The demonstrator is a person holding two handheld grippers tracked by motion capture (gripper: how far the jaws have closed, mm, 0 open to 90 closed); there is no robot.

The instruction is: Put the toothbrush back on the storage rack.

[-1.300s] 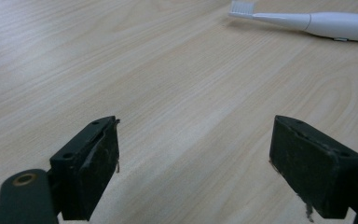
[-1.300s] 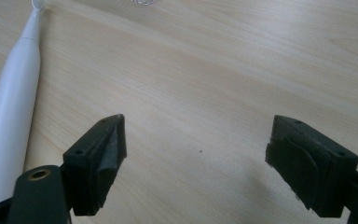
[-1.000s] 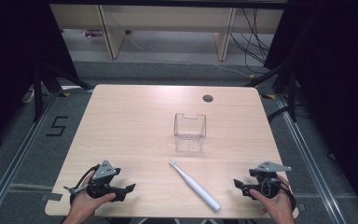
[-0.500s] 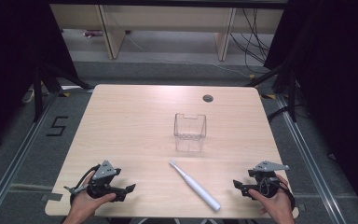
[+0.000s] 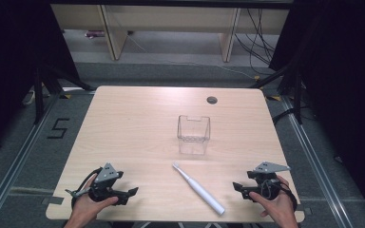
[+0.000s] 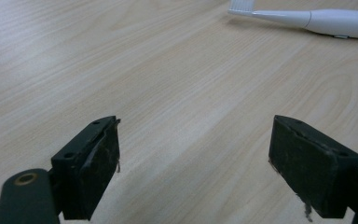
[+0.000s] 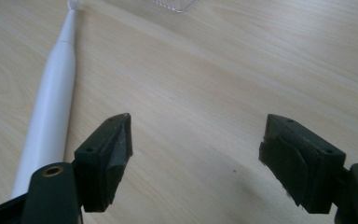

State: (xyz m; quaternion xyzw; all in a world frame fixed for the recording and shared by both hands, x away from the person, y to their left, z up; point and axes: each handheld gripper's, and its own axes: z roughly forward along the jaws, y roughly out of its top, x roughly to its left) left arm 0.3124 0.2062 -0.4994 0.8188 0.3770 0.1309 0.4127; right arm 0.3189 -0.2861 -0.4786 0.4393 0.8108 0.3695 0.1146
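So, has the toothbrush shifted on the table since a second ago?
No. The toothbrush lies diagonally, head toward the clear container, same as before.

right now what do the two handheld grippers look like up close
Both the left gripper and the right gripper are black two-jaw tools, each topped by a grey three-cornered plate, with a thin black cable looping beside the hand. Their blocky black jaws carry worn, scuffed pads and small screw holes. No sleeves show at the bare forearms.

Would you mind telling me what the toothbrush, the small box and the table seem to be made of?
Toothbrush: apparently smooth white plastic, faintly glossy. Small box: clear plastic, perhaps acrylic, since the table shows through its walls. Table: pale wood-grain top, likely matte laminate, though solid wood cannot be ruled out.
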